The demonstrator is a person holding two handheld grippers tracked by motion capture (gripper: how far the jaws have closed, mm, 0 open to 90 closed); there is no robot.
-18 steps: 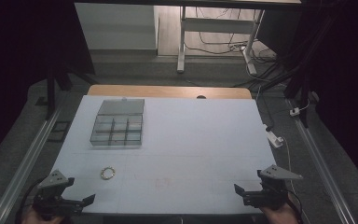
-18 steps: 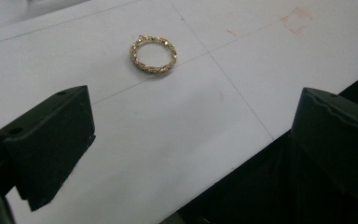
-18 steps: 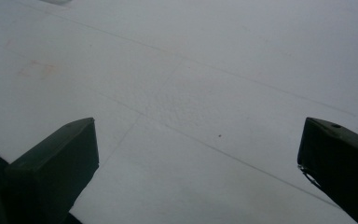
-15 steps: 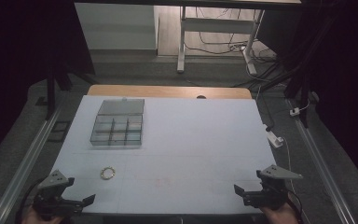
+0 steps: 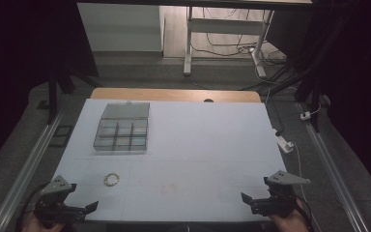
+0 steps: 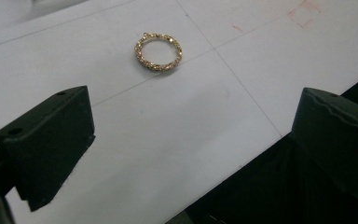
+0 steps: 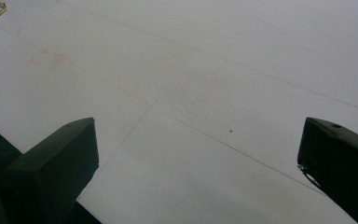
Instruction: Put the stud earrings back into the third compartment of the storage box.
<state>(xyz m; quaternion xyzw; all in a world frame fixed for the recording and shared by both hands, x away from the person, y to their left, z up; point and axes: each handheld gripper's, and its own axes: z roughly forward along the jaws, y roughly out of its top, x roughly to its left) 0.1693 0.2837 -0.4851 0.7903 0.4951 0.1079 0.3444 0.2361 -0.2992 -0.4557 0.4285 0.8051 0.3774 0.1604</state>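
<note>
Little has shifted since before: both claws still wait at the tabletop's (image 5: pixel 198 130) near edge. Clear compartment box (image 5: pixel 122 126) sits at 11 o'clock, gold ring (image 6: pixel 158 51) at 7. Left claw (image 5: pixel 84 209) and right claw (image 5: pixel 251 202) gape wide, empty; the left probably reaches for the ring next.

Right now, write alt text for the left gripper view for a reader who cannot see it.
A small gold twisted-chain ring lies flat on the white table surface, ahead of the open left gripper, whose two black jaws stand wide apart with nothing between them. The table's near edge runs diagonally at lower right, dark beyond it.
</note>
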